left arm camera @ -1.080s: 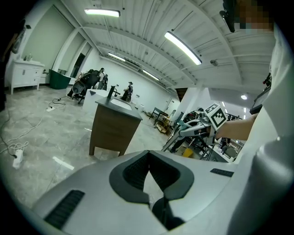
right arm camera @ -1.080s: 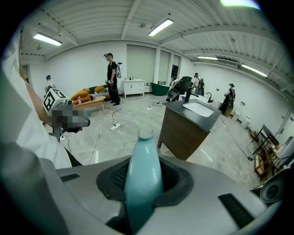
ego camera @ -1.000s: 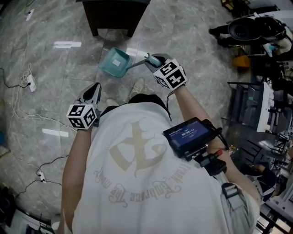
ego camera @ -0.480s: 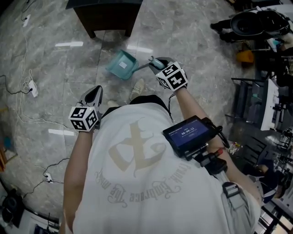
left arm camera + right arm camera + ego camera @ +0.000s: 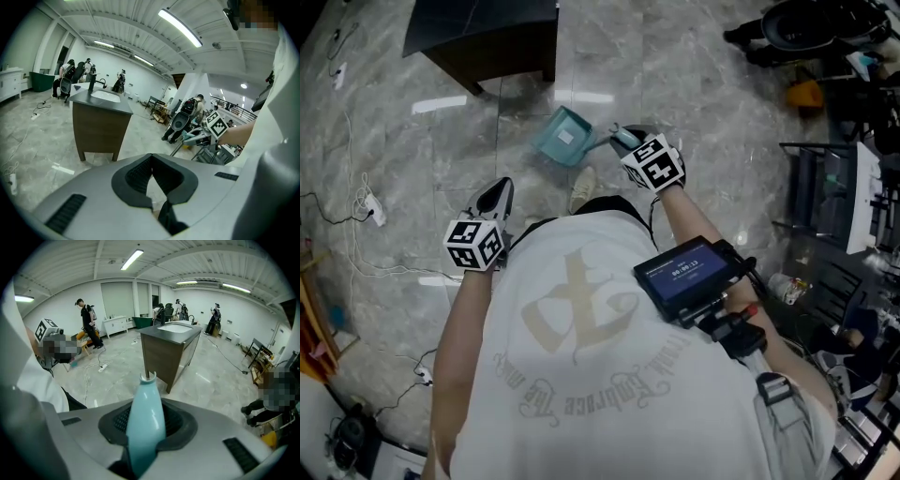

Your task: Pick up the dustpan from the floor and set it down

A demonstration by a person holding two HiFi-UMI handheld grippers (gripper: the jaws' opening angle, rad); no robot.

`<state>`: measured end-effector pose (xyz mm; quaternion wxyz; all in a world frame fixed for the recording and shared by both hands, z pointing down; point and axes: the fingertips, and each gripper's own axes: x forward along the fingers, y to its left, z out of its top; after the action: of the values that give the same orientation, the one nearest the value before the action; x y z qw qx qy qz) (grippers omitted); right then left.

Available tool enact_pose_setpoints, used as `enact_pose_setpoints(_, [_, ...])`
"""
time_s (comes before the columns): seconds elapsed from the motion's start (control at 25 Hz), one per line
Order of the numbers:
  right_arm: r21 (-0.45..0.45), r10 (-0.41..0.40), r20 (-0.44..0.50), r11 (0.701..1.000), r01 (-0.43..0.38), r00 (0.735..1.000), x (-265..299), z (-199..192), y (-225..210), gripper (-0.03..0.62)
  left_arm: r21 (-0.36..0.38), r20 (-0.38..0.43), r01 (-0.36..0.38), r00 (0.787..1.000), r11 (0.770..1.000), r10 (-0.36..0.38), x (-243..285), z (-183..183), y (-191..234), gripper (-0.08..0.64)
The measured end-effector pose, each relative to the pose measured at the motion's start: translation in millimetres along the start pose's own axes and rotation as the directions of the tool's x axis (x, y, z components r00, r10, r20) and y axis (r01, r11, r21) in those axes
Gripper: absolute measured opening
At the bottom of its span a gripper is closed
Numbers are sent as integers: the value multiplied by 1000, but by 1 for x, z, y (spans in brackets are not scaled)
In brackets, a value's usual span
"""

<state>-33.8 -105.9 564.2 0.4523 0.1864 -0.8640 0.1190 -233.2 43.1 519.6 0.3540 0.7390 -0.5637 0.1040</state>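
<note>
I find the right gripper [image 5: 622,138] with its jaws closed to a narrow width on the handle [image 5: 146,425] of the pale teal plastic dustpan [image 5: 565,137]. The handle stands between the two black pads, pressed from both sides, and runs on past them. In the head view the pan end points away from the person. It lies over the grey marbled floor [image 5: 412,150], between the near corner of the dark brown cabinet with a grey top [image 5: 483,37] and the person's pale shoe [image 5: 580,187]. The pan is close to the shoe and apart from the cabinet's legs. I cannot tell whether the pan rests on the floor or hangs just clear of it — no view shows its underside.

The left gripper [image 5: 495,192] is well apart from the dustpan, out to the person's left and over bare floor. Its jaws are drawn together at the tips. Only a sliver of floor shows between the pads, and they have hold of nothing.

Other findings: the person wears a white T-shirt with a beige print. A small dark screen unit [image 5: 685,274] is mounted at the right forearm. Thin white cables [image 5: 347,234] trail across the floor near the head view's left edge. Dark equipment and racks [image 5: 825,187] crowd the floor along that view's right edge.
</note>
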Motion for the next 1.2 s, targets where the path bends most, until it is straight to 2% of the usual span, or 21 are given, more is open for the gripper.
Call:
enact_pose_setpoints(0.2, [57,-26,-9,998,26,1000,4,-16,-38,103,34,-37,26,999,999,-24,34,21,-11,11])
enact_pose_setpoints(0.52, [164,-55,-43,985,62,998,19,-58,-130,103,60,-130,71,989,996,-63,118,48,-42,11])
enact_pose_setpoints(0.92, [247,-123,-65,960,135,990,28,-79,-164,103,77,-146,101,985,992,-89,126,61,-61,11])
enact_pose_setpoints(1.2, [329,-188,-83,922,205,979,24,-97,-196,103,100,-179,119,979,988,-99,125,67,-69,11])
